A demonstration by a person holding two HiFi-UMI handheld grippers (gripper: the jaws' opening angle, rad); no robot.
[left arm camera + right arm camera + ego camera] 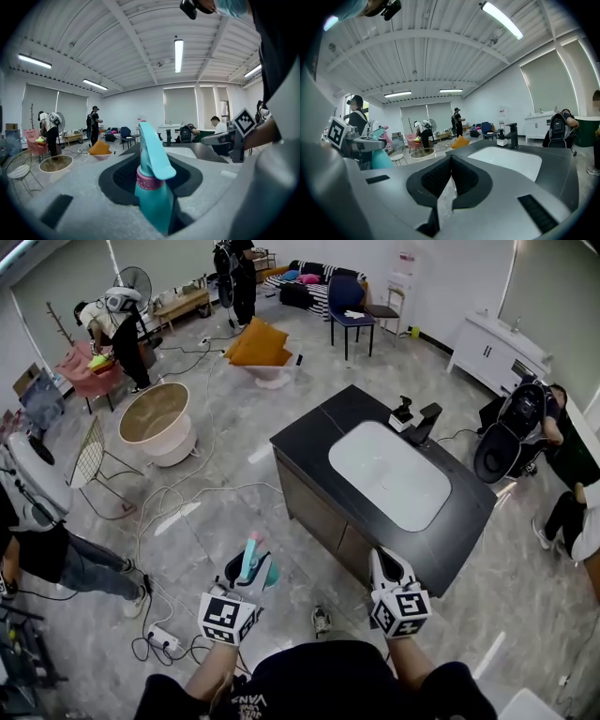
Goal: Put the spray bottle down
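Observation:
A teal spray bottle [252, 560] with a pink collar and a teal trigger head stands upright between the jaws of my left gripper [249, 575], over the grey floor in front of the counter. In the left gripper view the bottle [153, 187] fills the gap between the jaws, which press on its body. My right gripper [384, 563] hovers at the near corner of the black counter [309, 432]. Its pads [440, 176] meet at the tips with nothing between them. The right gripper view also catches the bottle [382, 159] at far left.
The black counter holds a white sink basin [388, 475], a black faucet [427, 422] and a small dispenser [402, 414]. Cables and a power strip [161, 638] lie on the floor at left. A beige round tub [156, 421], a wire chair [90, 456] and several people stand around.

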